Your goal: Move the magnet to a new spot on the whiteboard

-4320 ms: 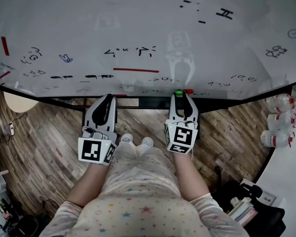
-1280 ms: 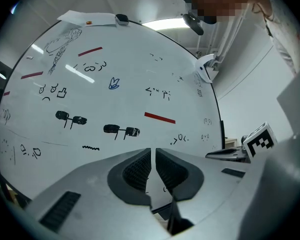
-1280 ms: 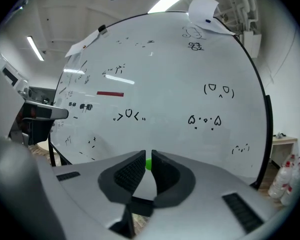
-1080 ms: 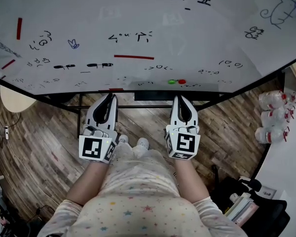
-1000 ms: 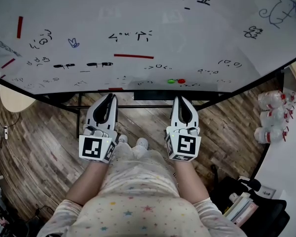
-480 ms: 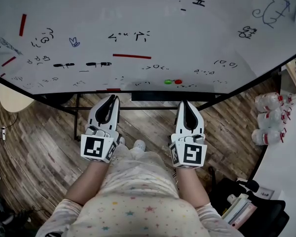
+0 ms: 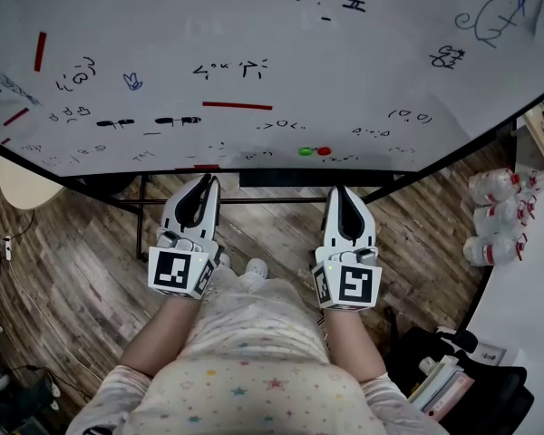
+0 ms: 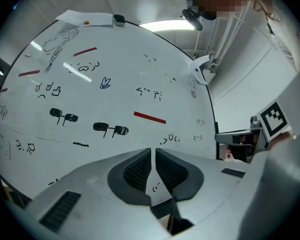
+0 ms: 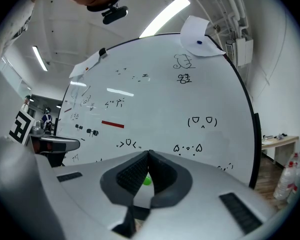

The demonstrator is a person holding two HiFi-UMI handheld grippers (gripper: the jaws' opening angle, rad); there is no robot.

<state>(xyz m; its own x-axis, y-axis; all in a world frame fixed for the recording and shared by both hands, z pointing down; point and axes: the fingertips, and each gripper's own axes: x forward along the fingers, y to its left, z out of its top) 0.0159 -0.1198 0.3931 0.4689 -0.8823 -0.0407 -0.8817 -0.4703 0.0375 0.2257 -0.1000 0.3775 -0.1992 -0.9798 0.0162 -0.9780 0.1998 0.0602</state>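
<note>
A green round magnet [image 7: 305, 151] and a red round magnet [image 7: 324, 150] sit side by side near the lower edge of the whiteboard [image 7: 281, 34]. My right gripper [image 7: 342, 191] is shut and empty, its tips a little below and right of them, apart from the board. In the right gripper view the green magnet [image 9: 147, 180] shows through the slit behind the shut right gripper [image 9: 148, 153]. My left gripper [image 7: 202, 181] is shut on nothing, further left below the board. In its own view the left gripper [image 8: 153, 150] points at the drawings.
A red bar magnet [image 7: 237, 106] lies mid-board and another red bar [image 7: 40, 51] at the far left. The board's black frame [image 7: 281, 178] runs just ahead of the tips. Water bottles [image 7: 494, 216] stand at the right, a round table [image 7: 23, 181] at the left, wood floor below.
The right gripper, earlier with its tips at the two round magnets, has drawn back and slightly right. The head view has tilted so the board sits higher. The left gripper barely moved.
</note>
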